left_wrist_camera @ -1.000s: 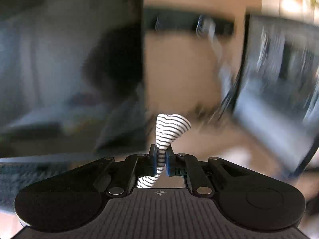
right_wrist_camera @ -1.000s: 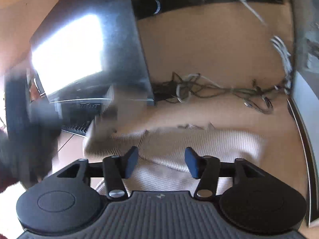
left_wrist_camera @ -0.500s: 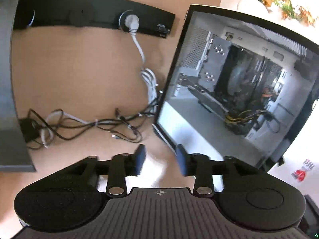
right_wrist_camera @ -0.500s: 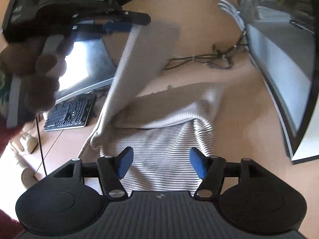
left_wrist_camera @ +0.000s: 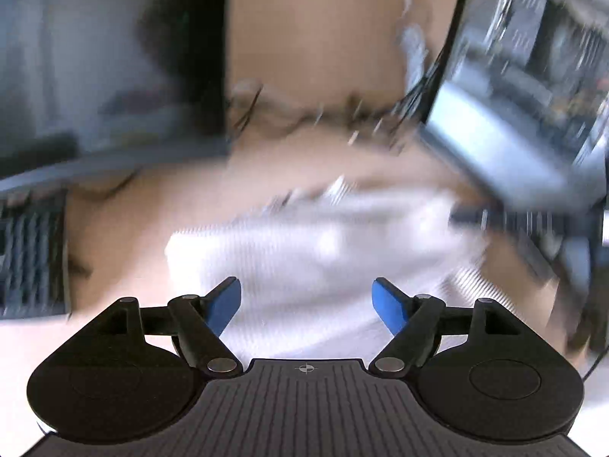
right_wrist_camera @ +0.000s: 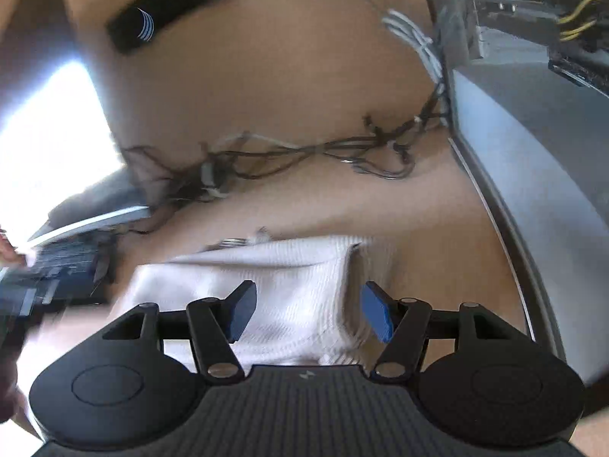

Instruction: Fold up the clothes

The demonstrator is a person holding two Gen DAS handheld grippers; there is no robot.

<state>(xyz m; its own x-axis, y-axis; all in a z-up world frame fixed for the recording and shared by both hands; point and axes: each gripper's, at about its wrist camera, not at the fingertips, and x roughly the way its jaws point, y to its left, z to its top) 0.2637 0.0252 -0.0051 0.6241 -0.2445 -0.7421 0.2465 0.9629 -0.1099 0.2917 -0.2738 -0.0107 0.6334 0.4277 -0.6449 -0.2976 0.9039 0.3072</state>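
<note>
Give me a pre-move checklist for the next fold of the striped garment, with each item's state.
1. Left gripper empty, jaws opening: ok.
2. Right gripper not pinching cloth, jaws closing: ok.
3. Striped garment lying on the desk: ok.
4. Garment apart from the cable tangle: ok.
5. Fold edges lined up: cannot tell, picture blurred.
6. Garment's left edge apart from the keyboard: cannot tell.

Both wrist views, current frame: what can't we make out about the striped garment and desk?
- Left wrist: striped garment motion-blurred; fold edges unreadable.
- Left wrist: keyboard smeared, cut by the left edge.
- Right wrist: garment's near edge hidden behind the right claw body.
- Right wrist: cable tangle too blurred to trace.
- Garment type: undeterminable in either view.
</note>
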